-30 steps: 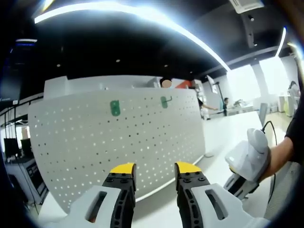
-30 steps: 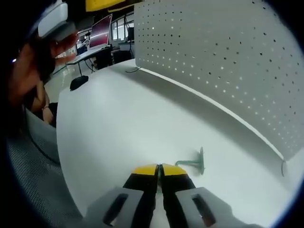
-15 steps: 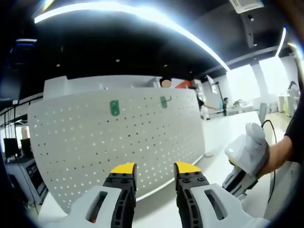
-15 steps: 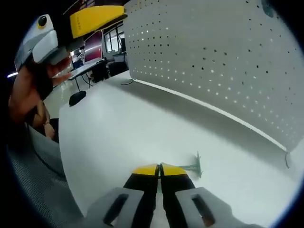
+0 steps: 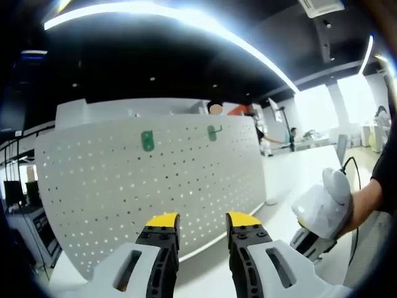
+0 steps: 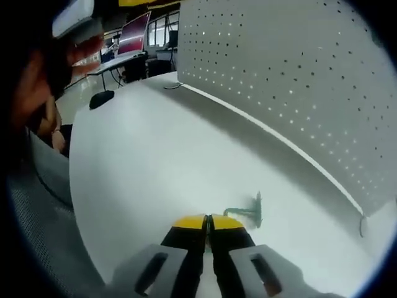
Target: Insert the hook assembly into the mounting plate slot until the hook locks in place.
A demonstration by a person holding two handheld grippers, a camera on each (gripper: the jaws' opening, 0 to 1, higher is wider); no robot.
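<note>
A small green hook (image 6: 247,210) lies on the white table (image 6: 155,155), just beyond my right gripper (image 6: 208,219), whose yellow-tipped jaws are shut with nothing between them. The white pegboard (image 5: 149,186) stands upright at the back of the table; it also runs along the right in the right gripper view, pegboard (image 6: 298,74). High on the board sit a green plate (image 5: 147,140) and a green hook (image 5: 214,131). My left gripper (image 5: 201,222) is held open in front of the board, well below both. The other gripper (image 5: 319,217) shows at the right, in a person's hand.
A person's hand (image 6: 37,87) holds the left gripper at the upper left of the right gripper view. Desks with monitors (image 6: 133,40) stand beyond the table's far end. A cable (image 6: 170,87) lies near the board's foot. A black object (image 6: 101,98) sits at the table edge.
The right gripper view has swung a little, so the hook sits slightly higher and nearer the jaw tips. The left gripper view has hardly moved. Both grippers keep their states.
</note>
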